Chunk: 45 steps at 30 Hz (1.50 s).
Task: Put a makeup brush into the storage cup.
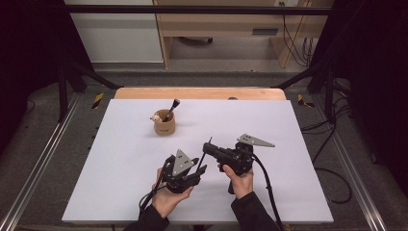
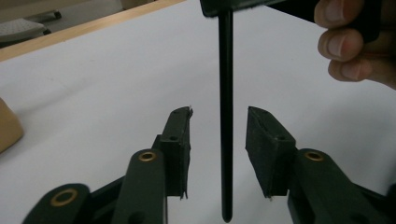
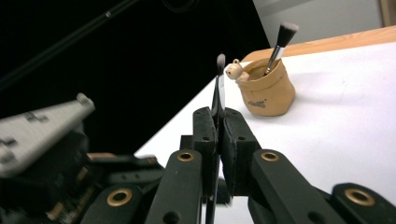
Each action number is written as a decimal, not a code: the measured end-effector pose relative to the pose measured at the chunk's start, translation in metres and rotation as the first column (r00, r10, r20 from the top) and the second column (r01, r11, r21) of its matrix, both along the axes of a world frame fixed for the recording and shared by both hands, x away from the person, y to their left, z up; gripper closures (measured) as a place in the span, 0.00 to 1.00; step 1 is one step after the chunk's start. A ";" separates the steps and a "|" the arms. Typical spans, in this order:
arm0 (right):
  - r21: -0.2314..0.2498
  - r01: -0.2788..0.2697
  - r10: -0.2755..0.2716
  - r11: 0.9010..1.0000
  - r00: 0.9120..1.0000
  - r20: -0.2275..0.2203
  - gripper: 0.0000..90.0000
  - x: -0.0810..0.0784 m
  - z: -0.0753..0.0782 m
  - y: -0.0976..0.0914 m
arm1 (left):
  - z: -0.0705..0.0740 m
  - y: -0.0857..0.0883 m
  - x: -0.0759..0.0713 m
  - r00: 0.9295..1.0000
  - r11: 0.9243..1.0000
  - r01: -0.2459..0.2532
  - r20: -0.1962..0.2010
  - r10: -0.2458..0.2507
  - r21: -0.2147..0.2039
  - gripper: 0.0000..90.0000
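While the right gripper (image 3: 218,122) clamps the thin brush (image 3: 219,74), the left gripper (image 2: 218,130) stands open around its handle, pads clear. One brush already stands in the tan pot (image 1: 164,126) at eleven o'clock; this one looks left to go

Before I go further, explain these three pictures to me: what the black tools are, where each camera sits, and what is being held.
A person sits at a white table holding a hand-operated two-jaw gripper in each hand. The high view looks down from above the person. The other two pictures come from cameras riding on the grippers, looking along their black jaws.

The right gripper is shut on a thin black brush, bristles up. In the left gripper view, the brush's handle hangs between the jaws of the left gripper, which stand apart and do not touch it. This looks like a handover from one gripper to the other.

Farther back stands a small tan holder with a little figure on its rim and another brush inside.
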State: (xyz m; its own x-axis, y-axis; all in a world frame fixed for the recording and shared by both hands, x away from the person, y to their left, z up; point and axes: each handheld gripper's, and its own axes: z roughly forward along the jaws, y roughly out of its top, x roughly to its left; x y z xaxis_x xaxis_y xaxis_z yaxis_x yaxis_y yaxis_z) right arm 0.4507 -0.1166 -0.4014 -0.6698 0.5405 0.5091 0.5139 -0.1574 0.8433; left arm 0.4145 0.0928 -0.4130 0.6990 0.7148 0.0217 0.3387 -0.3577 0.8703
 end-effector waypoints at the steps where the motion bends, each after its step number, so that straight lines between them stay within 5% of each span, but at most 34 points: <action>1: -0.007 0.002 -0.002 1.000 1.000 -0.001 0.95 -0.001 0.000 0.001 | 0.001 0.000 0.000 1.000 1.000 -0.003 0.004 0.003 -0.003 0.64; 20: -0.053 -0.033 0.035 0.998 0.999 0.036 0.95 -0.005 0.000 0.010 | 0.016 -0.004 0.004 1.000 1.000 -0.004 0.008 0.005 -0.021 0.92; 30: -0.058 -0.029 0.032 0.998 0.998 0.049 0.94 -0.005 0.001 0.012 | 0.017 -0.002 0.005 1.000 1.000 -0.014 0.008 0.014 -0.025 0.94; 38: -0.067 -0.024 0.029 0.997 0.996 0.079 0.72 -0.009 0.007 0.000 | 0.017 0.010 0.010 1.000 0.999 -0.031 0.005 0.031 -0.022 0.94; 45: -0.131 0.015 0.003 0.991 0.991 0.133 0.51 -0.012 0.013 -0.016 | 0.020 0.023 0.015 0.999 0.999 -0.049 0.016 0.049 -0.019 0.94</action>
State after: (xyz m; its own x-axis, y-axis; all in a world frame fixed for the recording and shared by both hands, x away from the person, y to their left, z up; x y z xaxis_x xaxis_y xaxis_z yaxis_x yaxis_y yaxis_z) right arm 0.4382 -0.1327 -0.3886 -0.7232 0.6009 0.3404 0.3955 -0.0437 0.9174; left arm 0.4297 0.1162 -0.3933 0.6626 0.7487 0.0190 0.3412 -0.3243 0.8823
